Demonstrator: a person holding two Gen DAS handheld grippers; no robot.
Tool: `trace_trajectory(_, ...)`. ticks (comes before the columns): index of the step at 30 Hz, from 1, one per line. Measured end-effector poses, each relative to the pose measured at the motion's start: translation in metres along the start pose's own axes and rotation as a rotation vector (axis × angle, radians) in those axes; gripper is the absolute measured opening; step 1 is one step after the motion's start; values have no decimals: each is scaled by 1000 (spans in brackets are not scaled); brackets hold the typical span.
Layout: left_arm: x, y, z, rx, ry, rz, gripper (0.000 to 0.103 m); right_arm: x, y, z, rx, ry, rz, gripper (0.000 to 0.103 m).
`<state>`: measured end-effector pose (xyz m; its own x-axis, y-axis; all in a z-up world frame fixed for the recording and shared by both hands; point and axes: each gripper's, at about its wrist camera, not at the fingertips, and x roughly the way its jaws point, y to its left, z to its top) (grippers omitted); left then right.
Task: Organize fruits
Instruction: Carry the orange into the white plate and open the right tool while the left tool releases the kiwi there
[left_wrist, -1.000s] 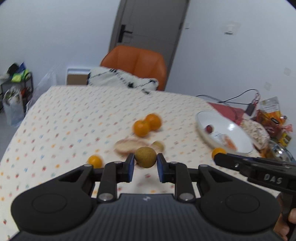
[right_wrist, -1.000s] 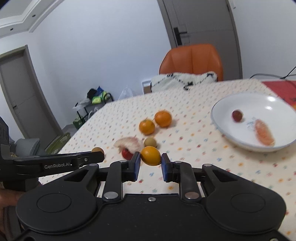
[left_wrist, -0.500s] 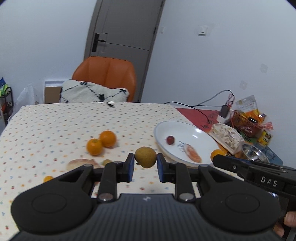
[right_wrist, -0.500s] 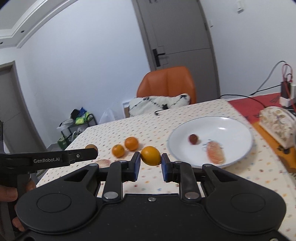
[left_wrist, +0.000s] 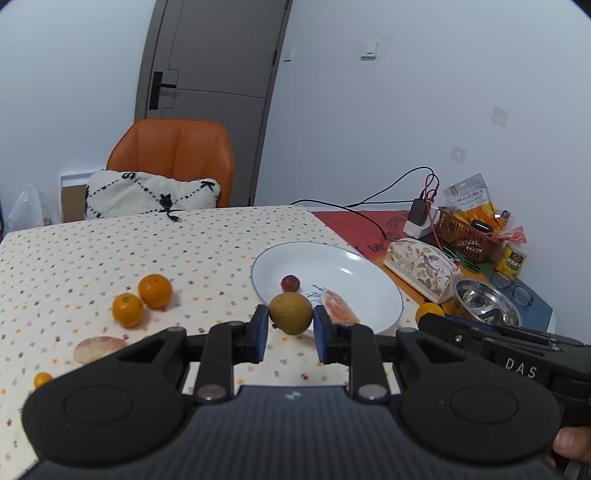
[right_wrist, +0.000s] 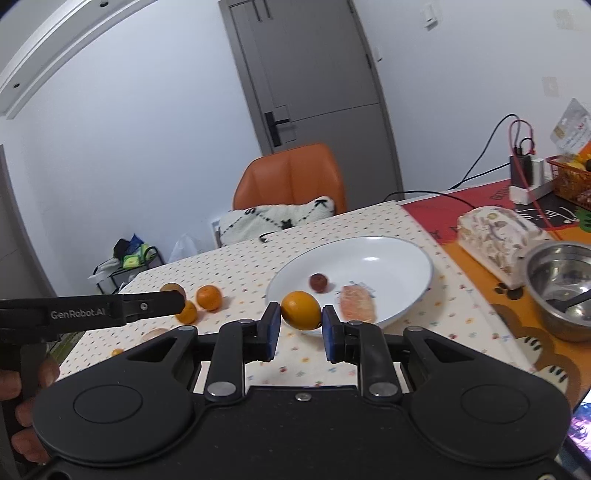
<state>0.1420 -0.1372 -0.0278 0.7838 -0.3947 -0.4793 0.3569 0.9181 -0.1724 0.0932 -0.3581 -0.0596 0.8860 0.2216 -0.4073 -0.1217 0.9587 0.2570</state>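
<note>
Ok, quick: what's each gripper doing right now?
Left gripper: shut on the brown fruit.
Right gripper: shut on the orange.

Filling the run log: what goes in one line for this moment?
left gripper: holds brown fruit | right gripper: holds orange | both near white plate

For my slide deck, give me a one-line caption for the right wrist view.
Right gripper carries an orange toward the white plate, which already holds two pieces of fruit.
</note>
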Motion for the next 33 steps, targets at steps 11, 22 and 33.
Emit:
trace_trajectory(11, 40, -21, 4, 28, 20, -35, 24, 20, -28, 1, 16, -18, -50, 22)
trace_trajectory(22, 85, -24, 8, 33, 53, -33, 24, 49, -45, 2, 26, -6, -71, 22)
trace_trajectory(33, 116, -29, -3, 44, 107, -27, 24, 67, -53, -3, 39, 12, -84, 23)
